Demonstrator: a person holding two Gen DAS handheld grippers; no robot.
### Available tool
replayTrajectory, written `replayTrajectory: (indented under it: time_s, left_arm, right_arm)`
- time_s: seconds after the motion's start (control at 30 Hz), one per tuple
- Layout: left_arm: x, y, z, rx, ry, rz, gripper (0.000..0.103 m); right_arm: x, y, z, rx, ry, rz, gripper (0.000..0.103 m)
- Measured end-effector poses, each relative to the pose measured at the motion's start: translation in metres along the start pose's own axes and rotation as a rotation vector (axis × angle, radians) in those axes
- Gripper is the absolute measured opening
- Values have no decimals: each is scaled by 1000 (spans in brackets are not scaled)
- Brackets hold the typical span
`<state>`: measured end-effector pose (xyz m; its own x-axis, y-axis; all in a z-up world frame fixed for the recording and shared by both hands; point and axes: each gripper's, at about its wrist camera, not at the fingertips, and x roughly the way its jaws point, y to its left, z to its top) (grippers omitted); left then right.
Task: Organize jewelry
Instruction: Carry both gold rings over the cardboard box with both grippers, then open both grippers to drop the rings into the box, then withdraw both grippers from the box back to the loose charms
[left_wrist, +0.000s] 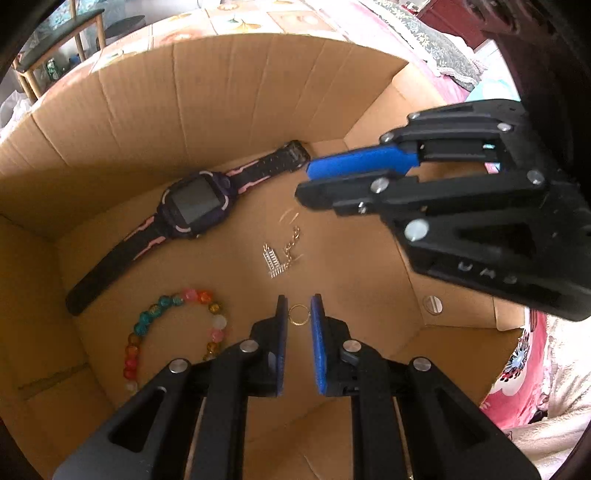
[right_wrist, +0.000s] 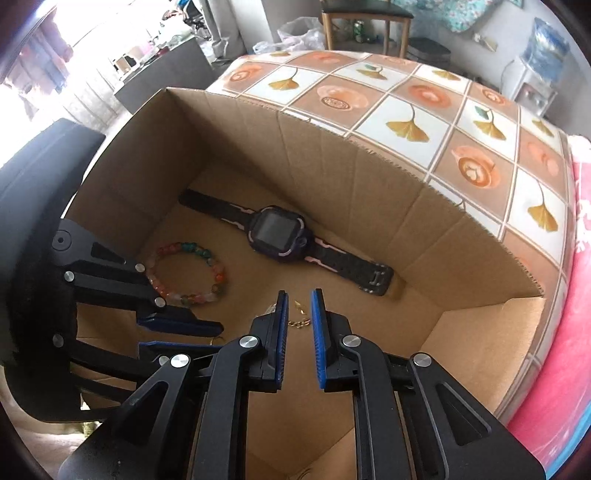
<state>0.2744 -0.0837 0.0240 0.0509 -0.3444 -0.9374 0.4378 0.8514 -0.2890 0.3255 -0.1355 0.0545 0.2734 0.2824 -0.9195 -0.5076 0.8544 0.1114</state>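
Cardboard box (left_wrist: 221, 92) floor: gold ring (left_wrist: 299, 315) only in left-wrist view.

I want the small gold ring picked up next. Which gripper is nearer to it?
Left. The left gripper has the gold ring lying right between its open fingertips, apparently not gripped. The right gripper is farther into the cardboard box, beyond the silver chain.

— What are the grippers built like?
— The left gripper (left_wrist: 298, 314) has black plastic linkage arms, round silver screws at the pivots, and blue ribbed pads (left_wrist: 318, 347) lining both fingers.
— And the other?
— The right gripper (right_wrist: 299, 310) is the same black-and-blue build; pale raised lettering marks its body (left_wrist: 487, 275).
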Motion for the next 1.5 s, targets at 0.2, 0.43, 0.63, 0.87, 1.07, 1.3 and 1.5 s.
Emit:
replayTrajectory:
  time_s: [0.2, 0.43, 0.63, 0.87, 1.07, 1.3, 1.5]
  left_arm:
    - [1, 6, -3, -21, 13, -6, 23]
    - [-4, 13, -5, -30, -13, -3, 28]
    - [-27, 13, -15, -14, -104, 38, 28]
    - [-107, -1, -63, 15, -360, 35, 49]
    - [-163, -10, -144, 48, -592, 75, 74]
    - [-126, -8, -215, -33, -620, 109, 89]
    - [-38, 4, -231, -153, -466, 216, 89]
  right_arm:
    - [2, -5, -1, 13, -13, -17, 12]
    - [-12, -9, -4, 26, -55, -13, 18]
    - [-53, -12, -7, 41, -177, 27, 34]
    - [-147, -1, -58, 39, -452, 63, 49]
    - [-208, 30, -149, 0, -680, 115, 76]
    - [-157, 71, -211, 95, -601, 108, 90]
    - [-68, 81, -231, 272, -311, -165, 90]
